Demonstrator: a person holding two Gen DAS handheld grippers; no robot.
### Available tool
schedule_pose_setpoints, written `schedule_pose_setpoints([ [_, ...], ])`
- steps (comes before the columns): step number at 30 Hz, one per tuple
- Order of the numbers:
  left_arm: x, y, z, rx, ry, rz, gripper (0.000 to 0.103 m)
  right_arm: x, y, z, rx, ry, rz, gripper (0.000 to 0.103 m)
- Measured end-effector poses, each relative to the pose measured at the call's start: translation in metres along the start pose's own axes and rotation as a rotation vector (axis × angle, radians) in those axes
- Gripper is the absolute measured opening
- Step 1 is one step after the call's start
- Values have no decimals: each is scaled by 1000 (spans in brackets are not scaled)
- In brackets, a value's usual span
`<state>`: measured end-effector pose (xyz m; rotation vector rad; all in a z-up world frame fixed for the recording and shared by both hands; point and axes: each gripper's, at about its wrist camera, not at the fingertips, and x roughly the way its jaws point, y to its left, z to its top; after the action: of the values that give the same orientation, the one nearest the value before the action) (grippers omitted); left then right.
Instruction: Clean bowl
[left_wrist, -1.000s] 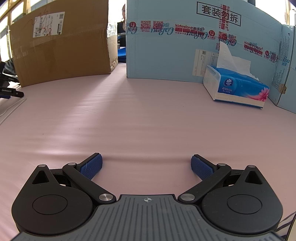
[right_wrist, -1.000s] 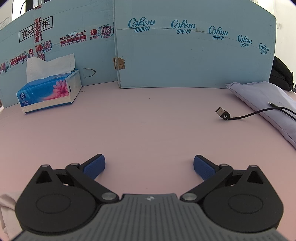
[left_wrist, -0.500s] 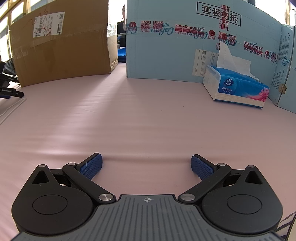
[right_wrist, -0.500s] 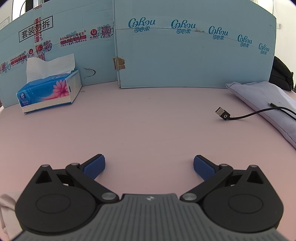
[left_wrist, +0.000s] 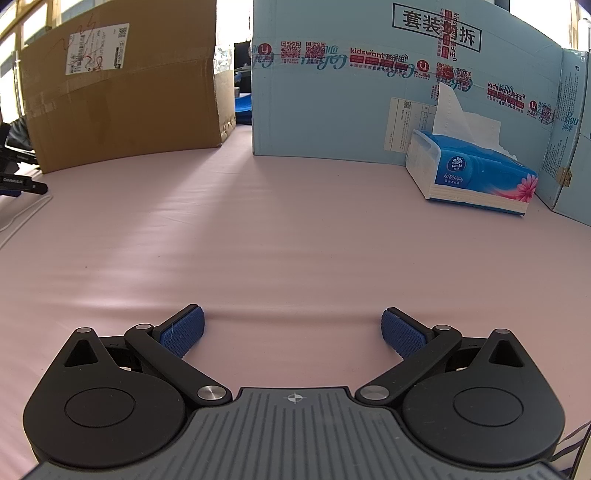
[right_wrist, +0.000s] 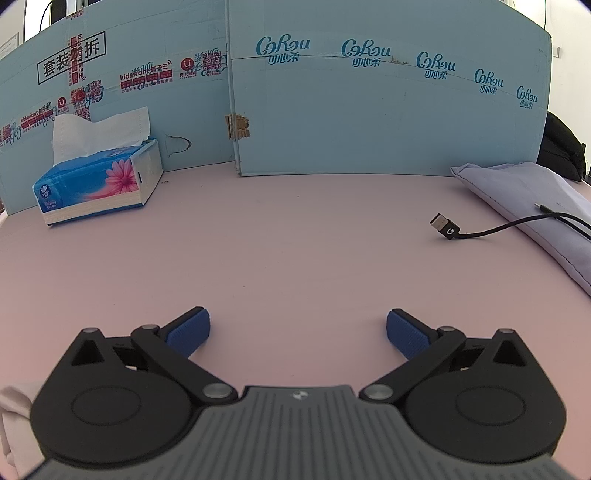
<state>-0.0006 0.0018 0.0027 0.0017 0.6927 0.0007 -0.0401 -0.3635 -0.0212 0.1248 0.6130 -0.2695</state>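
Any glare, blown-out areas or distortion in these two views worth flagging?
Left wrist view: windows behind the brown box are blown out, and soft sheen streaks the pink tabletop. Right wrist view: even light, only bright corners at the top. Both: strong fisheye bending of the blue panels; both are sharp, with no motion blur.

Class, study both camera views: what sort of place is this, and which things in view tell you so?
Probably a makeshift test bench, not a kitchen: a pink table walled in by flattened blue cartons and a brown cardboard box, with a tissue box and a loose USB cable lying about. No bowl shows.
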Motion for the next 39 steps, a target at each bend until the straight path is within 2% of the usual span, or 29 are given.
schedule_pose_setpoints([
  [39, 0, -2, 1, 4, 1, 2, 103, 2, 1, 0, -2, 2, -1, 103],
])
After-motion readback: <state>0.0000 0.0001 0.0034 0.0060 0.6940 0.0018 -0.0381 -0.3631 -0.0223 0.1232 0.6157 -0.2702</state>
